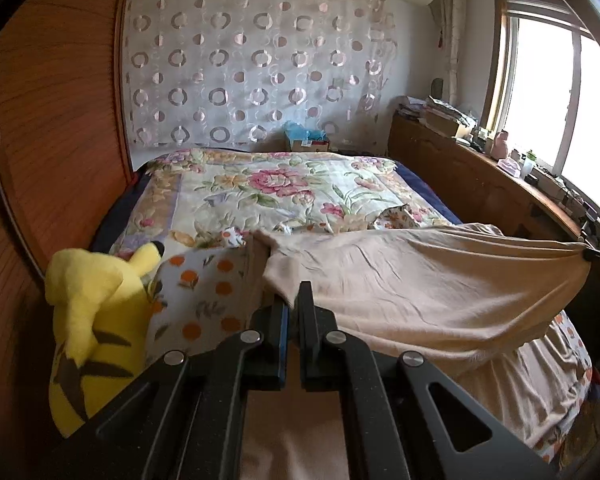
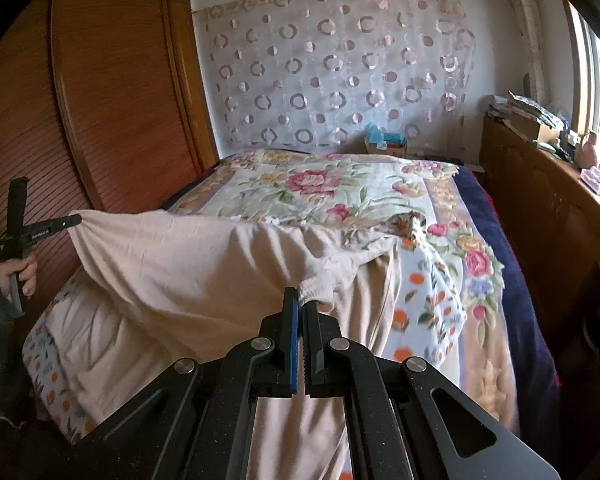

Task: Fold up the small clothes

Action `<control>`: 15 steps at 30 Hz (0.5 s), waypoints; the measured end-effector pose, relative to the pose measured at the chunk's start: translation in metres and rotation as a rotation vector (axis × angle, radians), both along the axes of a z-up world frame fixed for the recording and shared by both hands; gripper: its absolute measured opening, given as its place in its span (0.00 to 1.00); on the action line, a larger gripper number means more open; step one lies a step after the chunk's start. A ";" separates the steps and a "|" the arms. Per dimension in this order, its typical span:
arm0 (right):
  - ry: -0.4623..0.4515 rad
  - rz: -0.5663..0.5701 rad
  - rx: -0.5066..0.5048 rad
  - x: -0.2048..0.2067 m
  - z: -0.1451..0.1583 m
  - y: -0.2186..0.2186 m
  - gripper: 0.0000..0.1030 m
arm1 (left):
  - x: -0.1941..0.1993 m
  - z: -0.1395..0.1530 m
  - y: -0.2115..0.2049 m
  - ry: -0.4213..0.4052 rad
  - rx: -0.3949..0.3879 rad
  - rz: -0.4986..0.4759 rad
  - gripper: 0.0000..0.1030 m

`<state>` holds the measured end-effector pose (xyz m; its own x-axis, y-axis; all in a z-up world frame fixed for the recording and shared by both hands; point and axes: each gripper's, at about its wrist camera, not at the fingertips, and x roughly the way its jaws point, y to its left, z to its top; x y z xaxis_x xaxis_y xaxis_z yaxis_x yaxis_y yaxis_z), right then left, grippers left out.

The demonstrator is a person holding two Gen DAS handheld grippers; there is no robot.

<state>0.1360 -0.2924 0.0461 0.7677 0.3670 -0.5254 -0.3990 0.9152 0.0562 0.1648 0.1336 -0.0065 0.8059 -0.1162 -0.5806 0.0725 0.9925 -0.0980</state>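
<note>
A beige garment (image 1: 420, 280) is held stretched in the air above the near end of the bed. My left gripper (image 1: 293, 300) is shut on one edge of it. My right gripper (image 2: 300, 304) is shut on the opposite edge, at a ribbed hem (image 2: 314, 286). The garment (image 2: 204, 264) sags between the two grippers and its lower part hangs down over the bed's front edge. The left gripper also shows at the far left of the right wrist view (image 2: 74, 221), the right gripper at the far right of the left wrist view (image 1: 588, 254).
The bed carries a floral quilt (image 1: 268, 188) and an orange-dotted sheet (image 1: 208, 296). A yellow plush toy (image 1: 96, 320) sits at its left. A wooden wardrobe (image 2: 112, 92) stands left, a cluttered wooden cabinet (image 1: 480, 184) right under the window. A small box (image 1: 308, 142) sits beyond the bed.
</note>
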 end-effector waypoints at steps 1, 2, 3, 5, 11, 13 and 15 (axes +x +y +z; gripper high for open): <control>-0.002 0.001 -0.001 -0.006 -0.001 0.000 0.01 | -0.004 -0.001 0.002 0.002 -0.002 0.003 0.04; -0.001 0.003 0.002 -0.012 -0.001 -0.001 0.01 | -0.009 -0.002 0.004 0.003 -0.005 0.006 0.04; 0.000 0.004 0.006 -0.017 -0.001 -0.002 0.01 | -0.014 -0.003 0.005 0.004 -0.007 0.008 0.04; -0.001 0.003 0.008 -0.027 0.001 -0.005 0.01 | -0.024 -0.002 0.007 0.002 -0.002 0.013 0.04; -0.022 -0.008 -0.001 -0.055 0.013 -0.010 0.01 | -0.050 0.004 0.014 -0.007 0.001 0.025 0.04; -0.022 -0.008 0.003 -0.063 0.014 -0.012 0.01 | -0.059 0.004 0.014 0.000 0.004 0.028 0.04; -0.014 -0.005 0.000 -0.072 0.012 -0.012 0.01 | -0.065 0.003 0.014 0.004 0.007 0.029 0.04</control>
<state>0.0640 -0.3041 0.0586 0.7767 0.3630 -0.5147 -0.3949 0.9173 0.0510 0.1001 0.1473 -0.0038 0.8064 -0.0885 -0.5847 0.0428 0.9949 -0.0914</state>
